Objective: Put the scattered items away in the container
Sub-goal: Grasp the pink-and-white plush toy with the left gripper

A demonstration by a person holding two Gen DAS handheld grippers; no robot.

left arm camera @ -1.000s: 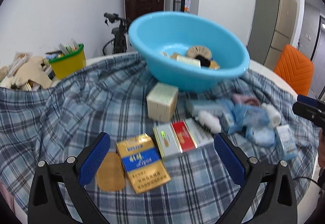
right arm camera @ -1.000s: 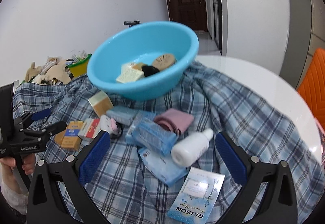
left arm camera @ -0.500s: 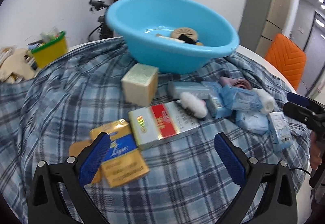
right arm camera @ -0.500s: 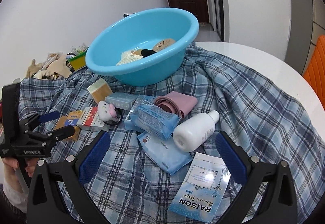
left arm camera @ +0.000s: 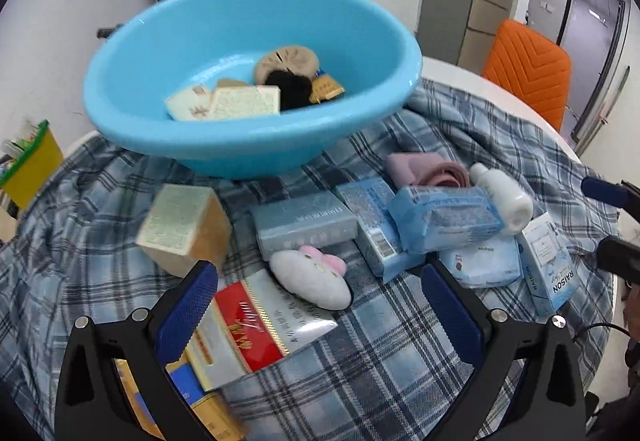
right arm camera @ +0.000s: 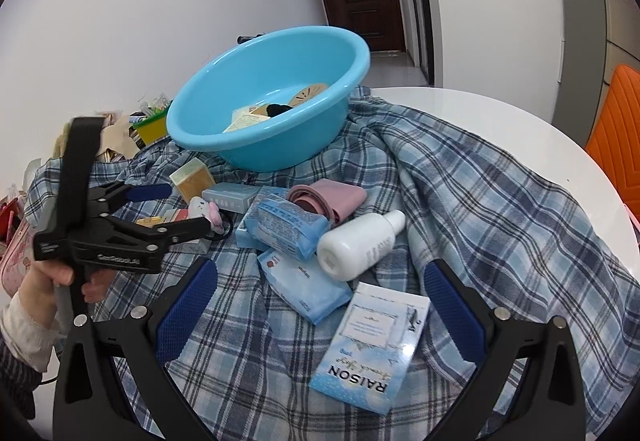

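Reading "RAISON" on blue packet (right arm camera: 370, 345) | both tongs open, empty

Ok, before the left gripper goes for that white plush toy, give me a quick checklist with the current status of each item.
1. Left gripper open: ok, fingers spread wide.
2. Plush toy between the fingers: ok, roughly centred.
3. Toy free of clutter: not ok, it overlaps the red and silver pack.
4. Blue basin has room: ok.
5. Right gripper out of the way: ok, open over the RAISON pack.
6. Cord beside the toy snag-free: cannot tell.
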